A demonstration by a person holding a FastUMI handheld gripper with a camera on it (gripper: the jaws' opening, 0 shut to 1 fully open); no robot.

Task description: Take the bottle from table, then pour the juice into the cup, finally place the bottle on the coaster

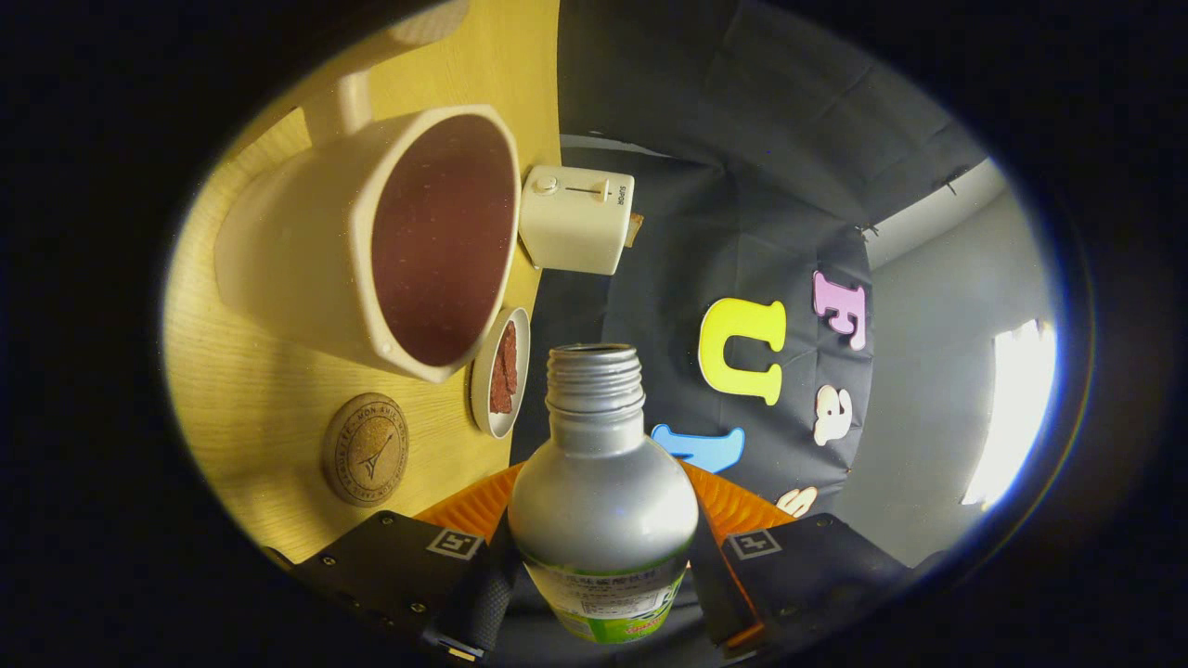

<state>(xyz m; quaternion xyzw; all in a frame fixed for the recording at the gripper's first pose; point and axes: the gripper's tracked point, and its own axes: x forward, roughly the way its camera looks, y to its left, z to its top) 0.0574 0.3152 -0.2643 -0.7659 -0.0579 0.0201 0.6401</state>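
— Silver bottle (603, 492), cap off, sits clamped between the claw's (601, 594) 2 fingers, both pressing its sides. Its open threaded neck points ahead, toward the wall.

— And the cup?

— Cream cup (371, 246) stands on the wooden counter (251, 399), beyond the fingers and beside the bottle's neck; it holds dark reddish juice nearly to the rim.

— Anything else there?

— Round cork coaster (366, 450) lies bare near the cup. Small white dish (499, 373) carries a brown slab. Cream toaster (577, 219) stands behind the cup.
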